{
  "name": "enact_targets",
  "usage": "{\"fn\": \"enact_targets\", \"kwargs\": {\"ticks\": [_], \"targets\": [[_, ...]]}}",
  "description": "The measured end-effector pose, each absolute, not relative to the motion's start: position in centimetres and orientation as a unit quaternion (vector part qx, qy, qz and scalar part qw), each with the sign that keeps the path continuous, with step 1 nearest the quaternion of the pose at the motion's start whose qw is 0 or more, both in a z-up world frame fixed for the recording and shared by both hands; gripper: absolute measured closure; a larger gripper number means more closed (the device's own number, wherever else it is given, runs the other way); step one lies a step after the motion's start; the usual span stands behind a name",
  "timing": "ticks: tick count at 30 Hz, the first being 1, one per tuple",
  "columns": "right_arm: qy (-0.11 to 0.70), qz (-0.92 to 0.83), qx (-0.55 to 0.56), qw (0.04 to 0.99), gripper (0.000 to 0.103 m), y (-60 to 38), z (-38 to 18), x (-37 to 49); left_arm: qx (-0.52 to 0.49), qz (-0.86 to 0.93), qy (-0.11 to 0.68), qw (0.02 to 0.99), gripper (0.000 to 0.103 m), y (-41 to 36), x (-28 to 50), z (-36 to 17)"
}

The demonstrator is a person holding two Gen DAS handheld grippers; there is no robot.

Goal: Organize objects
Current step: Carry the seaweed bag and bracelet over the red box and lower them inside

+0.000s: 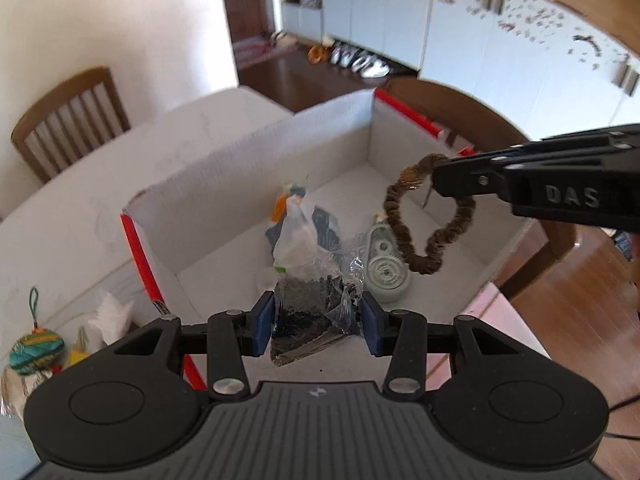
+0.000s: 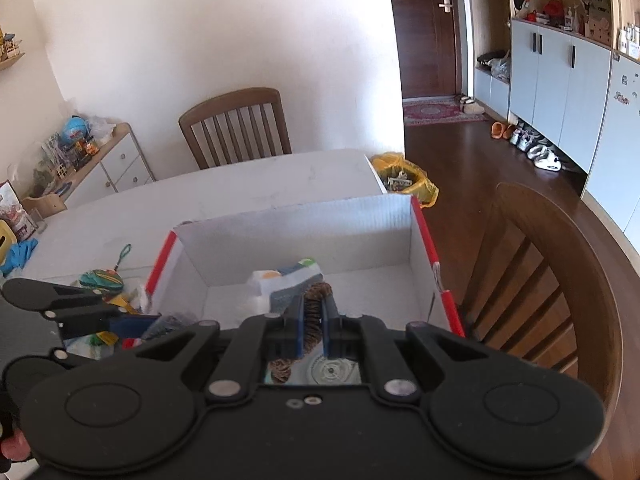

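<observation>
1. Left gripper (image 1: 318, 322): fingers clenched on a crinkled clear bag of dark pieces (image 1: 316, 320), held over the near wall of the box.
2. Right gripper (image 2: 311, 330): fingers clamped tight on a brown ruffled hair tie (image 1: 430, 216), whose loop hangs free above the right half of the box.
3. Box (image 1: 256, 152): open, white inside, red-edged; stands on the white desk (image 1: 64, 216) at its right edge, beside a wooden chair (image 2: 560, 288).
4. Already in the box: a white packet with orange and green print (image 1: 290, 224) near the middle, and a pale round device with gears (image 1: 386, 270) to its right, probably a small grooming tool; the view is too warped to be sure.
5. Left out on the desk, just beside the box's left wall: a striped ball ornament with a green loop (image 1: 36, 350) and some crumpled white paper (image 1: 110, 318).
6. Step in hand, as judged: stowing both items. Lower each until well inside the walls, bag to the bare near-left floor, tie to the right, and release only when clear of the rim and of each other.
</observation>
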State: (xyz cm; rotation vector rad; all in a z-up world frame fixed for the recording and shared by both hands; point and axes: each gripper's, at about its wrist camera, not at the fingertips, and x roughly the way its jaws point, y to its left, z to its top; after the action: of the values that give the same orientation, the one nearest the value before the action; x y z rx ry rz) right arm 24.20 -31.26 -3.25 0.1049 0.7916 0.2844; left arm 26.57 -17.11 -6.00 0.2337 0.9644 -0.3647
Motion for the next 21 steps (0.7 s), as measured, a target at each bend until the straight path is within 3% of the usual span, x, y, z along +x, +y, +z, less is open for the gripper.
{"fn": "enact_targets", "kwargs": {"ticks": [21], "targets": [[0.461,0.188,0.011,0.867,0.096,-30.6,-9.5,27.8,0.107,-0.111,0.548,0.822,0.059,-17.5,31.5,-11.1]]}}
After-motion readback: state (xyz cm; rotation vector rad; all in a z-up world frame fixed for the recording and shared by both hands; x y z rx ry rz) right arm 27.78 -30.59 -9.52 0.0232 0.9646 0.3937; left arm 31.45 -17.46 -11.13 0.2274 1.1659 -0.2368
